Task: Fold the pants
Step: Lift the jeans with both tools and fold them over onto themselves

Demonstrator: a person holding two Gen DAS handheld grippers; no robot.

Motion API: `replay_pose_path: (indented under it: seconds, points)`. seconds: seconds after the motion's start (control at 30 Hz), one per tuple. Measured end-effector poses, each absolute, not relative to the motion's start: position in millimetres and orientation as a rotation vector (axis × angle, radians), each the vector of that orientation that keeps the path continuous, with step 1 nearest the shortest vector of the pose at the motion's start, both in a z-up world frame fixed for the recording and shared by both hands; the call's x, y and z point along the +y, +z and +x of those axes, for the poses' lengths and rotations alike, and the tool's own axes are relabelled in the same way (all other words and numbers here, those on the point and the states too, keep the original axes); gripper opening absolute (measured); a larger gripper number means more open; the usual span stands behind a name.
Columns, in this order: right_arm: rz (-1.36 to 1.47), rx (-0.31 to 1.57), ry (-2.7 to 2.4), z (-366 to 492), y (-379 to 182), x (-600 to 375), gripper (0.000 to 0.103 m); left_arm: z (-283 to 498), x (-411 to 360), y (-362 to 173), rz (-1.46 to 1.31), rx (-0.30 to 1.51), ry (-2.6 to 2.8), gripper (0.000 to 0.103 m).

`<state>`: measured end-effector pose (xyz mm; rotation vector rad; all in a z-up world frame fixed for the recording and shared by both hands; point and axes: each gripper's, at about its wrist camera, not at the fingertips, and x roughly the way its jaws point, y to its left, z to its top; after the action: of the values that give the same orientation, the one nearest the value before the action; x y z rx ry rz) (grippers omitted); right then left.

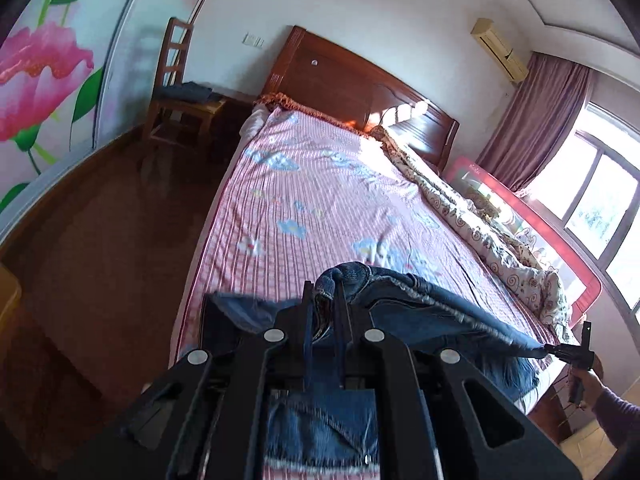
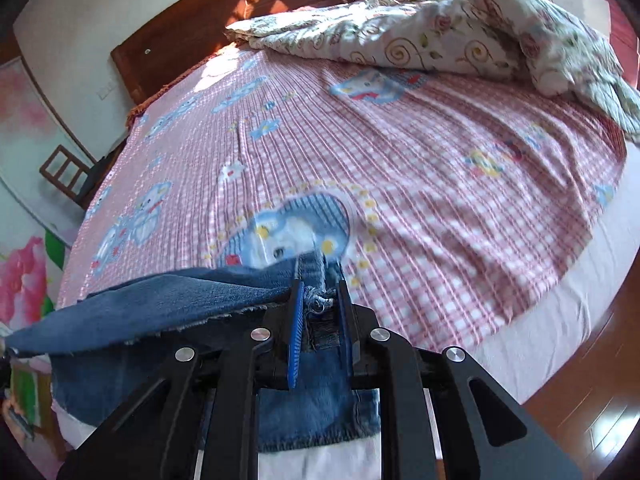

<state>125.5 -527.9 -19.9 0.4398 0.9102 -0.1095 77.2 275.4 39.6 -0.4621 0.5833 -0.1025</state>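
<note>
The pants are blue denim jeans point(image 1: 432, 308), held up over the foot end of the bed. My left gripper point(image 1: 325, 296) is shut on a bunched denim corner. The cloth stretches right to my right gripper point(image 1: 576, 350), seen small at the far right with the hand behind it. In the right wrist view, my right gripper point(image 2: 319, 294) is shut on a frayed edge of the jeans point(image 2: 160, 300), which stretch away to the left. Part of the denim hangs below both grippers.
The bed point(image 1: 320, 200) has a pink checked sheet with cartoon prints. A floral quilt point(image 2: 440, 36) lies bunched along its far side, by a red guard rail point(image 1: 536, 224). A wooden chair point(image 1: 176, 92) stands by the headboard. Wooden floor lies to the left.
</note>
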Motion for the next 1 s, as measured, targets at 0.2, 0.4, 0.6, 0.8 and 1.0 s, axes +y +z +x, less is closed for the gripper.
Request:
replay_pose_path:
  seconds: [0.2, 0.4, 0.6, 0.8, 1.0]
  points:
    - [0.420, 1.001, -0.205, 88.9, -67.5, -513.7, 0.042, 38.1, 274.4, -29.8, -0.452, 0.818, 0.090, 0.044]
    - [0.483, 0.940, -0.297, 58.9, -49.4, -506.1, 0.057, 0.7, 280.5, -40.2, -0.760, 0.752, 0.242, 0.094]
    - [0.553, 0.886, -0.192, 44.8, -33.4, -472.1, 0.057, 8.8, 267.4, -63.5, -1.077, 0.715, 0.117, 0.094]
    - [0.542, 0.872, -0.096, 52.0, -22.8, -443.2, 0.057, 35.4, 257.9, -86.3, -1.197, 0.695, 0.100, 0.080]
    - [0.551, 0.891, -0.052, 54.3, -28.3, -431.5, 0.057, 64.0, 246.1, -76.2, -1.141, 0.662, 0.119, 0.017]
